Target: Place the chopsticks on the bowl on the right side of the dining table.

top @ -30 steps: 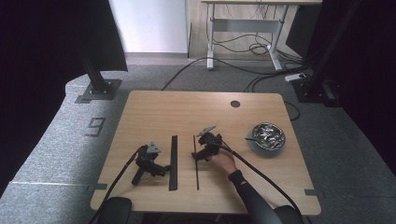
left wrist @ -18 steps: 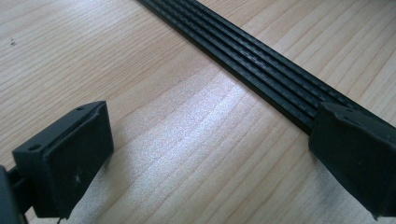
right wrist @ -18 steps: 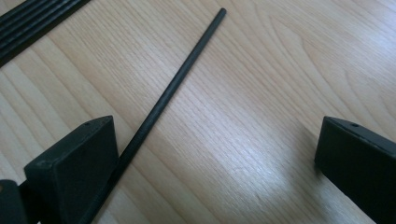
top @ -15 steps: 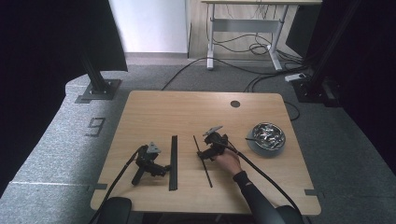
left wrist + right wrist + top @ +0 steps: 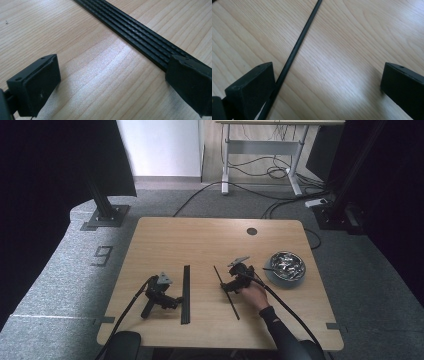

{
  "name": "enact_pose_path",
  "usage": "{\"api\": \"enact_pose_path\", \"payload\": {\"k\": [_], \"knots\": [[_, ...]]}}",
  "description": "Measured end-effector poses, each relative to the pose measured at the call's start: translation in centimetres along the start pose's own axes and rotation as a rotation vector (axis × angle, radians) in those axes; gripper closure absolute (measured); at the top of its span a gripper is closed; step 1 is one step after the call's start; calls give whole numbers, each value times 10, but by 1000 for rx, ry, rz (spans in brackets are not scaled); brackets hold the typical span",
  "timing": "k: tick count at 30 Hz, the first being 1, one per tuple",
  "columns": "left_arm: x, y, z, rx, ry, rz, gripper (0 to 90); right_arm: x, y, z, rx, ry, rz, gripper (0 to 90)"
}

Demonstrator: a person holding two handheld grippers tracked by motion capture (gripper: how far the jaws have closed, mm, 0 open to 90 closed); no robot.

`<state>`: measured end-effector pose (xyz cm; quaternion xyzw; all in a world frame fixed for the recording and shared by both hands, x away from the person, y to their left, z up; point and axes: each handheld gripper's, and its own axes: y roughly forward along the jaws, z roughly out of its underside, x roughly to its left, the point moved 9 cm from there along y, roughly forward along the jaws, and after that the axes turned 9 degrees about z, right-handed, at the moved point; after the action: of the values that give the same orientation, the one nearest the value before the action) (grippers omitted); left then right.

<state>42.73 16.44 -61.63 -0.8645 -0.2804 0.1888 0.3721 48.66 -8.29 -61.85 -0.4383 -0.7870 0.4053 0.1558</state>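
A thin black rod [image 5: 294, 50] lies flat, aslant, just beside the right gripper's [image 5: 231, 285] left jaw; a ribbed black strip [image 5: 140, 35] lies by the left gripper's [image 5: 172, 301] right jaw

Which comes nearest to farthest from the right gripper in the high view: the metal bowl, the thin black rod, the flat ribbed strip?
From the right gripper:
1. Thin black rod, right at its jaws, running slantwise under them.
2. Metal bowl, off to its right near the table's edge.
3. Flat ribbed strip, to its left, beside the left gripper.
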Motion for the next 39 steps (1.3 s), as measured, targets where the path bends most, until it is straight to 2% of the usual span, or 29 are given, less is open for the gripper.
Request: {"api": "enact_pose_path", "payload": {"k": [11, 17, 29, 31, 32, 34, 39], "knots": [[0, 0, 0, 0, 0, 0, 0, -12, -10, 15, -3, 5, 6, 0], [0, 0, 0, 0, 0, 0, 0, -15, -14, 21, -9, 4, 3, 0], [0, 0, 0, 0, 0, 0, 0, -17, -21, 30, -22, -26, -21, 7], [0, 0, 0, 0, 0, 0, 0, -16, -23, 30, -19, -29, -25, 53], [0, 0, 0, 0, 0, 0, 0, -15, -24, 29, -21, -36, -30, 104], [0, 0, 0, 0, 0, 0, 0, -12, -29, 28, -31, -48, -43, 284], [0, 0, 0, 0, 0, 0, 0, -7, -37, 28, -36, -85, -75, 591]]}}
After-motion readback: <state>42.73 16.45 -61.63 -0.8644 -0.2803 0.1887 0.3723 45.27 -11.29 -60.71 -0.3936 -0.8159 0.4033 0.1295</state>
